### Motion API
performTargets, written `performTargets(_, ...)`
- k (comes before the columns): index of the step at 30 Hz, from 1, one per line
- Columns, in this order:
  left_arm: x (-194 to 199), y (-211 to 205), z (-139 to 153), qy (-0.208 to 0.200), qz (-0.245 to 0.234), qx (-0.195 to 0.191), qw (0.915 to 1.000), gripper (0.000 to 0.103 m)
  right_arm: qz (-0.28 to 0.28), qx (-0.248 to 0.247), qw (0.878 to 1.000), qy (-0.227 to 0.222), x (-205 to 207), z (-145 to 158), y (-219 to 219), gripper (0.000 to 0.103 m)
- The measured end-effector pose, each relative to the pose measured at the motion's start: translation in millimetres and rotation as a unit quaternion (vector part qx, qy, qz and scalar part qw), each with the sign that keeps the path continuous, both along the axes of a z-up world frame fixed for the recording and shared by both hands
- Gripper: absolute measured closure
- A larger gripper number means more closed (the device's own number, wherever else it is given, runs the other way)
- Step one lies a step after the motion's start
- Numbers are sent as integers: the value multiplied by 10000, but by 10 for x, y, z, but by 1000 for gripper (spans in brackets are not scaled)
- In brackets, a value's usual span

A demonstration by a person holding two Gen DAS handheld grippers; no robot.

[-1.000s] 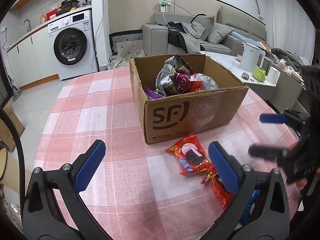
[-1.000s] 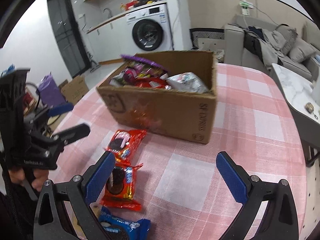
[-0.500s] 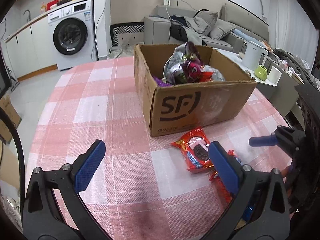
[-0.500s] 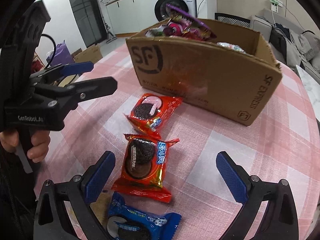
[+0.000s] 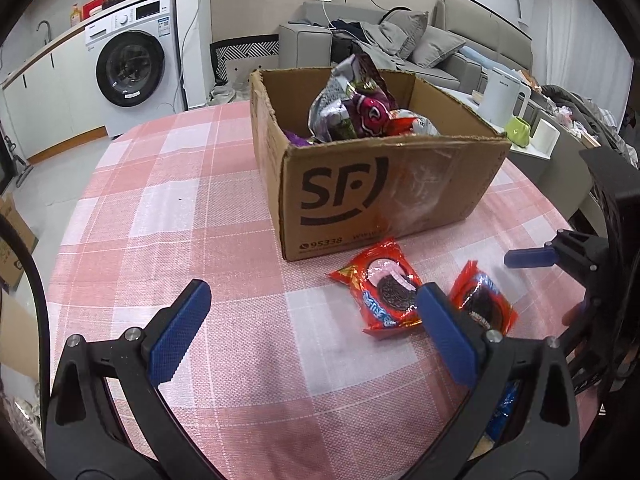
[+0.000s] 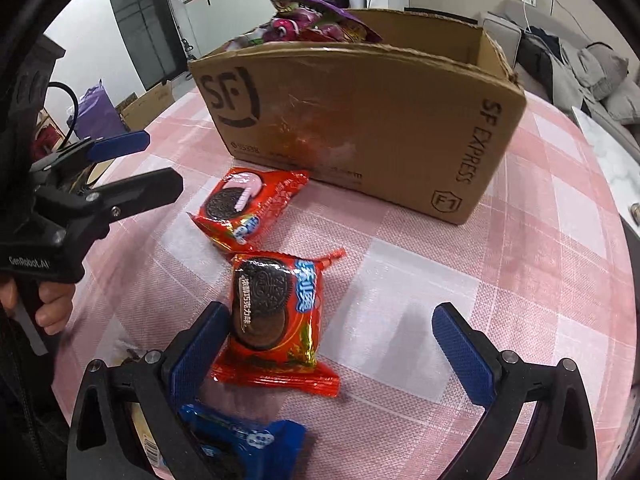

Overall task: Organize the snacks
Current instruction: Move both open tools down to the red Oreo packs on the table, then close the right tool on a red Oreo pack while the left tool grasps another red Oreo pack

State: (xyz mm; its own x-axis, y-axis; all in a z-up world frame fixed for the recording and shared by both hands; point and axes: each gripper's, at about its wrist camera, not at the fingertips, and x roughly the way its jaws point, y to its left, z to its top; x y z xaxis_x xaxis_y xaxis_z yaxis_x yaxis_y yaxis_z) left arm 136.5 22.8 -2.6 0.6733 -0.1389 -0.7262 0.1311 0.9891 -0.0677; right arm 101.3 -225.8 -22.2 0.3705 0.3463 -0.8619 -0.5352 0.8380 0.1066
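A cardboard SF box [image 5: 384, 188] [image 6: 360, 120] full of snack bags stands on the pink checked tablecloth [image 5: 168, 216]. In front of it lie two red cookie packets: one near the box [image 5: 384, 288] [image 6: 244, 208], one closer to me [image 5: 482, 300] [image 6: 280, 320]. A blue cookie packet [image 6: 240, 440] lies nearest, partly under the right gripper's left finger. My right gripper [image 6: 340, 348] is open, low over the closer red packet, which lies beside its left finger. My left gripper [image 5: 316, 332] is open above bare cloth, left of the packets.
A washing machine [image 5: 132, 64] and counter stand behind the table, a sofa [image 5: 400, 44] at the back right. A side table holds a white kettle [image 5: 500, 96] and cups. A hand [image 6: 52, 304] holds the left gripper's handle. Boxes and a purple bag [image 6: 94, 112] sit on the floor.
The right gripper has dropped and moved forward toward the packets; the closer red packet now sits by its left finger. The left gripper's view has drifted slightly left and down.
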Motion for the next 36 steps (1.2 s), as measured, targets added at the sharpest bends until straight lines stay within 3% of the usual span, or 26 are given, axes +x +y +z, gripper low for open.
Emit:
performTargets(12, 32, -105, -122, 117, -77, 2, 9999, 0, -199, 77, 9996, 185, 154, -41, -299, 0)
performTargets(17, 45, -143, -177, 158, -117, 8, 9998, 0, 54, -371, 9993, -28, 92, -104, -207, 0)
performTargets(20, 53, -171, -211, 165, -162, 40, 9997, 0, -1, -372, 9993, -81, 95, -101, -163, 1)
performTargets(22, 46, -192, -232, 169, -196, 42, 9997, 0, 26, -272, 9995, -140, 92, -86, -150, 4)
performTargets(25, 50, -223, -274, 199, -264, 43, 9994, 0, 91, -230, 9993, -292, 61, -51, -99, 21)
performTargets(31, 72, -251, -333, 267, -338, -26, 9991, 0, 175, 76, 9993, -309, 40, -39, -108, 38)
performTargets(36, 73, -251, -346, 243, -317, -79, 9992, 0, 141, 387, 9990, -173, 68, 32, -269, 43)
